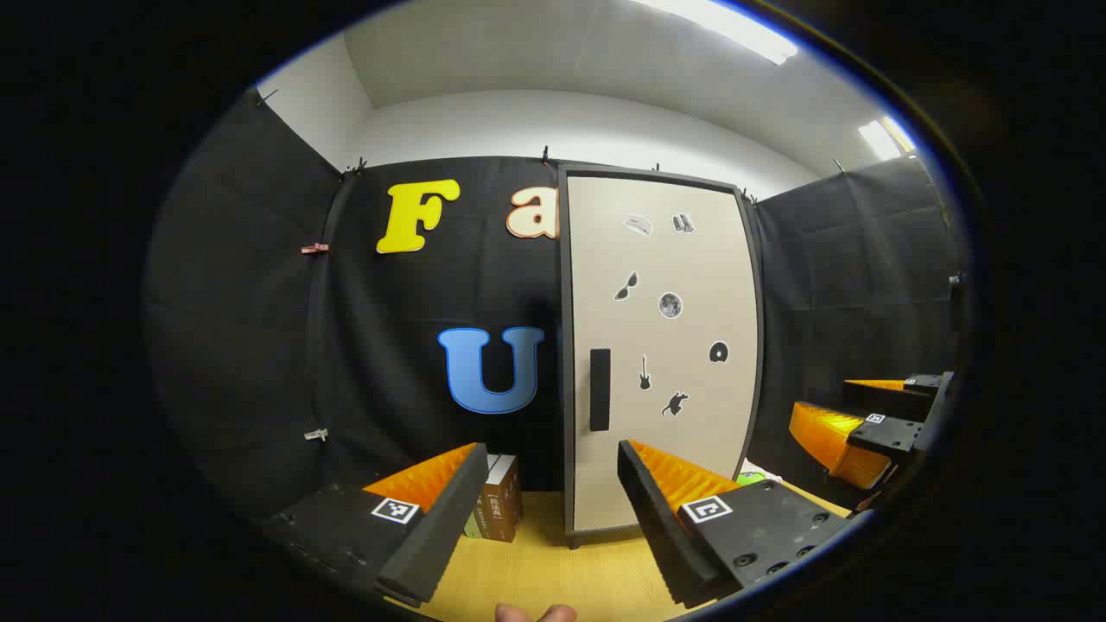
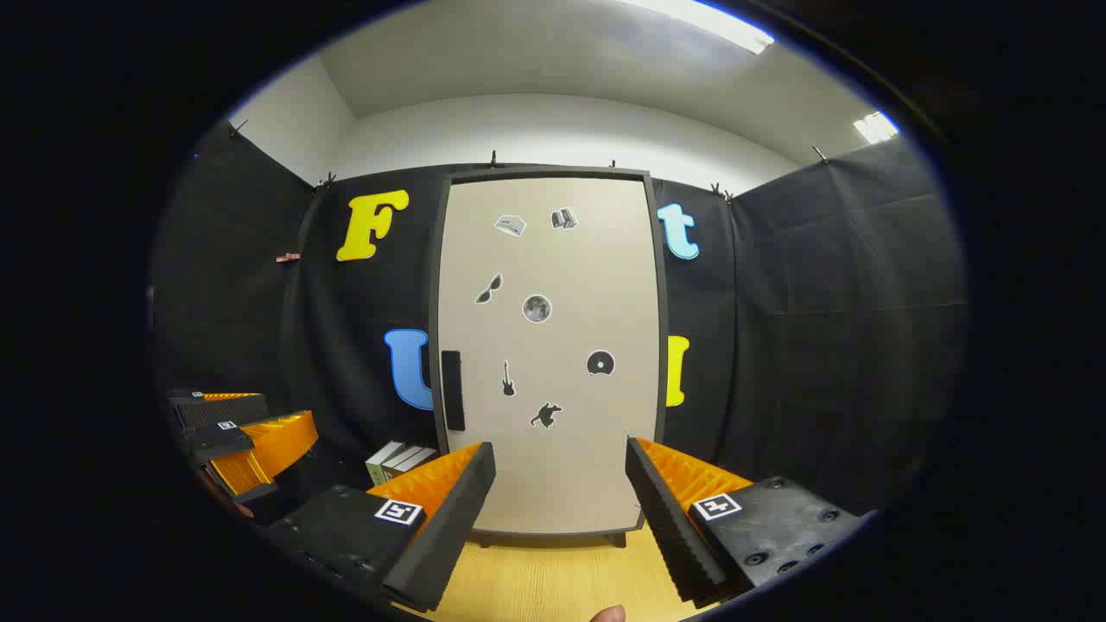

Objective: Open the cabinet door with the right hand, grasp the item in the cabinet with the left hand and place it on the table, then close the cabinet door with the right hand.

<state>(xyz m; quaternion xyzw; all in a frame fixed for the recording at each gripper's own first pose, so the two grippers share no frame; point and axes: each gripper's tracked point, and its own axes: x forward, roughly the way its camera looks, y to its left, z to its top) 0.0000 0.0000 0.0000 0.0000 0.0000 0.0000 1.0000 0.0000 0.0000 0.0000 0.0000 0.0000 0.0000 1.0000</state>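
A tall beige cabinet (image 1: 665, 345) (image 2: 553, 345) stands at the back of the wooden table, its door closed and dotted with small stickers. A dark vertical handle (image 1: 600, 390) (image 2: 453, 390) sits on the door's left edge. My left gripper (image 1: 544, 527) is open and empty, some way in front of the cabinet and left of its centre. My right gripper (image 2: 557, 527) is open too, facing the door squarely from a distance. In the left gripper view the right gripper (image 1: 864, 428) appears at the right edge; in the right gripper view the left gripper (image 2: 238, 441) appears at the left. The cabinet's inside is hidden.
A few small boxes (image 1: 497, 505) (image 2: 393, 462) stand on the table (image 1: 553, 570) (image 2: 553, 579) left of the cabinet. A small white and green item (image 1: 753, 474) lies by the cabinet's right foot. Black cloth walls close in the back and sides.
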